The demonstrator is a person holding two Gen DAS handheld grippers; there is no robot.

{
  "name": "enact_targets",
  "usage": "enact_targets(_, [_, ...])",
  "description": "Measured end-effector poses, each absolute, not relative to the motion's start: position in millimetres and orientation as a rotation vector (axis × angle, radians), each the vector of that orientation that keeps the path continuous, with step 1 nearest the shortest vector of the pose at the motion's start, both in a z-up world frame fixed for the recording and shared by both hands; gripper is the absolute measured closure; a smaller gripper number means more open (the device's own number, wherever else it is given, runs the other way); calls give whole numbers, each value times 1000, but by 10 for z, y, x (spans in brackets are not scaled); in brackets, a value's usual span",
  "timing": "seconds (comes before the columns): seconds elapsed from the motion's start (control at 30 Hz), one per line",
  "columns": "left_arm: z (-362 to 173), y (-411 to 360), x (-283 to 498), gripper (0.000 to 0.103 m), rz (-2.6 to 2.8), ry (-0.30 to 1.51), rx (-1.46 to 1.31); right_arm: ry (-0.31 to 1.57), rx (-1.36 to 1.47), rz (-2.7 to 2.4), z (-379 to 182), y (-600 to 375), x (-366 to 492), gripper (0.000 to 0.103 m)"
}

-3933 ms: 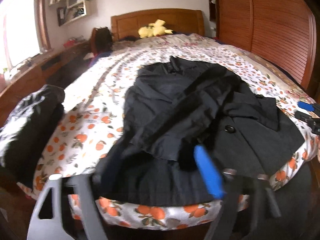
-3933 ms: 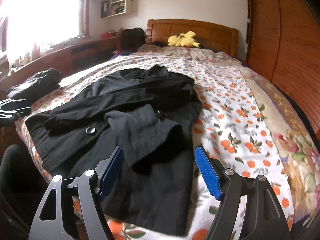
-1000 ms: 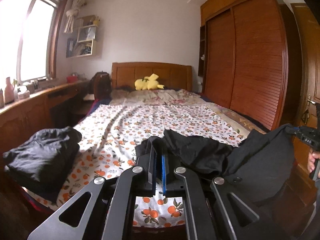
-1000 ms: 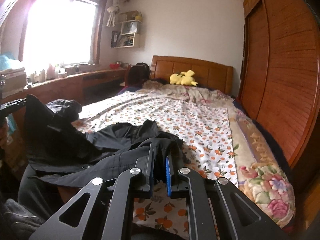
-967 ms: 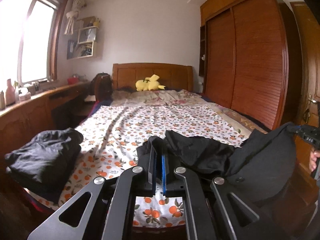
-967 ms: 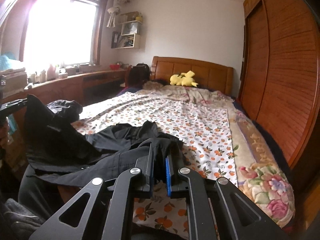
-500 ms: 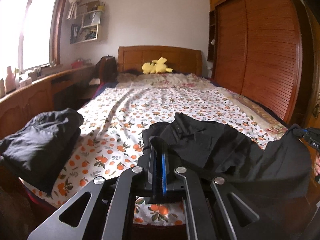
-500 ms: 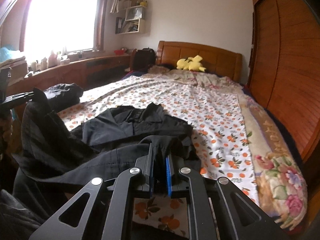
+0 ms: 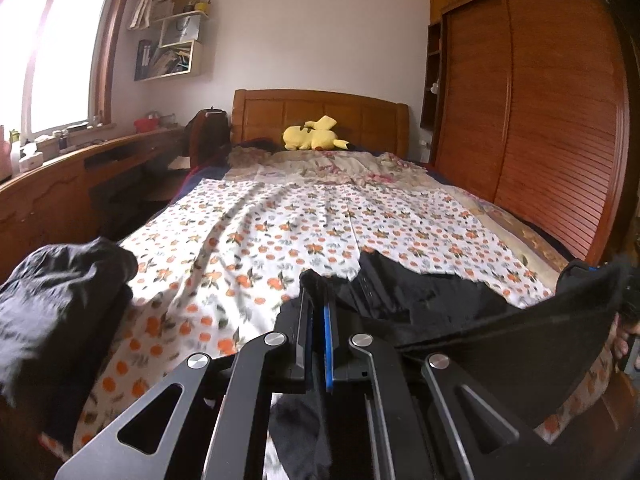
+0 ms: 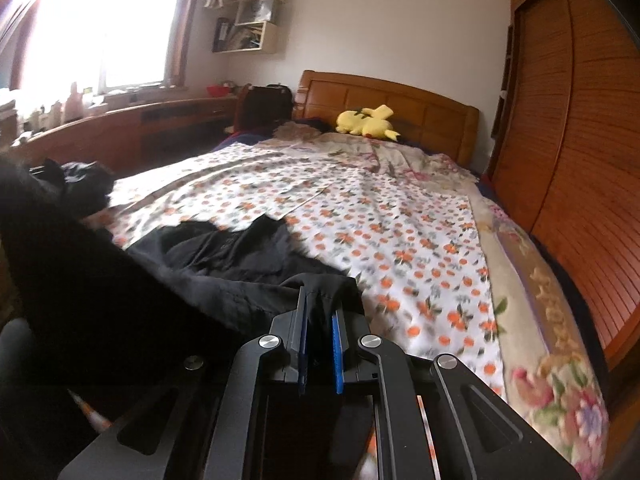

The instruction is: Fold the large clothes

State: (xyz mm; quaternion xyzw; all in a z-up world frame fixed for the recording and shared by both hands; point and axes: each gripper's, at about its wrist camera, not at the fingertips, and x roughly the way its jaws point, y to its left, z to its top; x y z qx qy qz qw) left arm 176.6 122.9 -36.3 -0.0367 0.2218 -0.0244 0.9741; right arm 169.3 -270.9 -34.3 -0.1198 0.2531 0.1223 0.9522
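Black coat [image 9: 472, 320] is what I have in both claws, stretched between them over the near end of the bed [image 9: 360, 216], with its collar end lying on the orange-print sheet [image 10: 400, 240] and the rest lifted toward me. My left gripper [image 9: 318, 312] is pressed nearly together with a thin edge of the dark cloth pinched between its pads, and a loose tail of fabric hangs below the jaws. My right gripper [image 10: 320, 320] is likewise clamped on a bunched fold of the same coat, the blue pads squeezing the cloth between them. From the left camera I see the coat's edge running taut toward the right side of the picture, where the other gripper and a bit of a hand [image 9: 624, 340] show at the frame's border. A second pile of dark clothing [image 9: 60, 304] sits on the bed's left corner, apart from the coat. A yellow plush toy [image 9: 312, 138] lies by the wooden headboard [image 9: 360, 116], well away from my work, and a slatted wooden wardrobe [image 9: 540, 120] runs along the bed's right side.
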Motion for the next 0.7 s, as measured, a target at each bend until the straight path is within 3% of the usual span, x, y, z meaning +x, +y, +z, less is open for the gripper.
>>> enact_targets(0.4, [-281,1549,2961,98,-21,384,-137,539,-111,98,-393,-2812,3276,95])
enact_targets(0.7, [-544,1594,3369,95,-35,387,-125,577,-102,28,-631,-2783,3884,95])
